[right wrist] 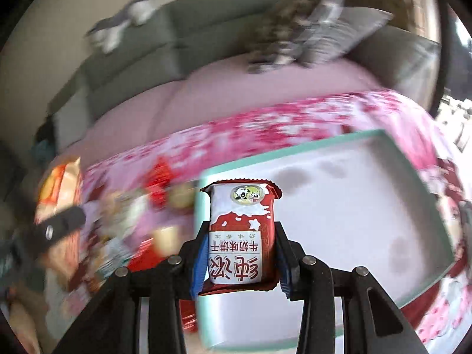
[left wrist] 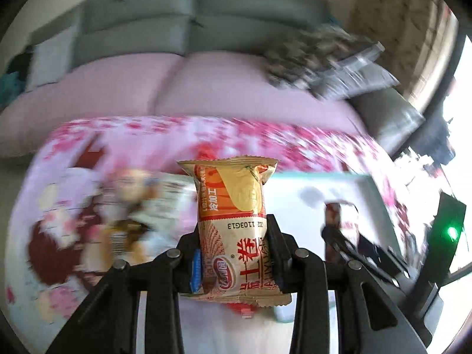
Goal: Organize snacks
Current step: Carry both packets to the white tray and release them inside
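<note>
Left wrist: left gripper (left wrist: 236,244) clamped narrow on one gold-orange egg roll packet (left wrist: 236,221), upright above floral tablecloth (left wrist: 265,138). Blurred loose snacks (left wrist: 118,221) left, uncountable. Right gripper (left wrist: 339,227) over white tray (left wrist: 295,194).

Right wrist: right gripper (right wrist: 240,253) pinched on one red-white milk biscuit packet (right wrist: 240,236), at teal-rimmed tray (right wrist: 339,206) edge; tray interior bare.

You are working in a home living room: a grey sofa (left wrist: 188,8) with a pink seat cover (left wrist: 206,85) and throw pillows (right wrist: 339,32) stands behind a table under a pink floral tablecloth (right wrist: 295,118).
</note>
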A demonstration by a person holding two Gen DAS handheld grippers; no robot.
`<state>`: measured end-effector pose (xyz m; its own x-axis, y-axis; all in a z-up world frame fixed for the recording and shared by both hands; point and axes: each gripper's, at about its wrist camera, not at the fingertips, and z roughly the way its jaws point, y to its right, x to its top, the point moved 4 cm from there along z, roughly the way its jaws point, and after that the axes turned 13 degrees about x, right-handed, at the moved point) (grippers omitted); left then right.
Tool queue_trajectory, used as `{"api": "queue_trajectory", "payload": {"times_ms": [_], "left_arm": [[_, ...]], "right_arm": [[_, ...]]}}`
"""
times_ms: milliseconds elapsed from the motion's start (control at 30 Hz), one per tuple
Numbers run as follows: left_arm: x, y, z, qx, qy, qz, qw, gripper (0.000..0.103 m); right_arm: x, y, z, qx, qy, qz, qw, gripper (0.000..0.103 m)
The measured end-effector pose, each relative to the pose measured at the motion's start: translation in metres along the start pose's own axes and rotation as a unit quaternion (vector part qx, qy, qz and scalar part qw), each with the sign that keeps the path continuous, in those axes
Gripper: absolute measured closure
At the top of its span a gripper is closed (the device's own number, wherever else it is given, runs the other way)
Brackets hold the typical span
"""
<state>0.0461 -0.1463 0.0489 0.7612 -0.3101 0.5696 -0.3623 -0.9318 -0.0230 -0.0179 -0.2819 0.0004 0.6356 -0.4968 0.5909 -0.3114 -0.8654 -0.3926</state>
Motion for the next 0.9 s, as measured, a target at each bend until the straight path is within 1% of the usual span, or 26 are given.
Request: {"api": "queue_trajectory", "payload": {"times_ms": [67,133,233,400,467,533,633,700,733,767,800,833,900], "left_arm": [[-0.001,0.021,0.009,-0.011,-0.003,0.020,0.9997,0.065],[-0.001,0.042,0.023,-0.020,-0.010,0.036,0.9991,0.065],[-0.002,0.063,0.038,-0.038,-0.021,0.043,0.9981,0.065],[-0.001,0.087,0.073,-0.041,-0.037,0.062,0.9965,0.065],[0.000,0.095,0.081,-0.043,-0.040,0.066,0.9961,0.065],[0.002,0.103,0.092,-0.043,-0.044,0.070,0.9956,0.065],[0.003,0.109,0.105,-0.039,-0.051,0.072,0.9953,0.065],[0.004,0.110,0.108,-0.033,-0.050,0.069,0.9959,0.062],[0.004,0.109,0.108,-0.029,-0.048,0.067,0.9962,0.053],[0.004,0.109,0.109,-0.026,-0.046,0.064,0.9965,0.035],[0.005,0.107,0.108,-0.026,-0.044,0.060,0.9969,0.029],[0.005,0.106,0.107,-0.030,-0.043,0.057,0.9970,0.025],[0.007,0.102,0.102,-0.031,-0.039,0.049,0.9975,0.025]], "right_arm": [[0.007,0.025,-0.002,-0.036,0.008,0.011,0.999,0.061],[0.013,0.045,-0.001,-0.056,0.011,0.024,0.998,0.061],[0.019,0.069,0.002,-0.078,0.015,0.040,0.996,0.061],[0.026,0.091,0.010,-0.097,0.020,0.055,0.994,0.061],[0.030,0.100,0.014,-0.111,0.020,0.059,0.992,0.061],[0.033,0.108,0.017,-0.114,0.021,0.066,0.991,0.061],[0.038,0.119,0.023,-0.122,0.020,0.071,0.990,0.061],[0.038,0.124,0.025,-0.123,0.015,0.077,0.989,0.061],[0.038,0.126,0.025,-0.124,0.014,0.079,0.989,0.061],[0.037,0.128,0.026,-0.125,0.012,0.081,0.989,0.060],[0.037,0.129,0.026,-0.125,0.011,0.081,0.989,0.059],[0.037,0.130,0.026,-0.124,0.012,0.082,0.989,0.058],[0.037,0.131,0.024,-0.116,0.010,0.090,0.989,0.057]]}}
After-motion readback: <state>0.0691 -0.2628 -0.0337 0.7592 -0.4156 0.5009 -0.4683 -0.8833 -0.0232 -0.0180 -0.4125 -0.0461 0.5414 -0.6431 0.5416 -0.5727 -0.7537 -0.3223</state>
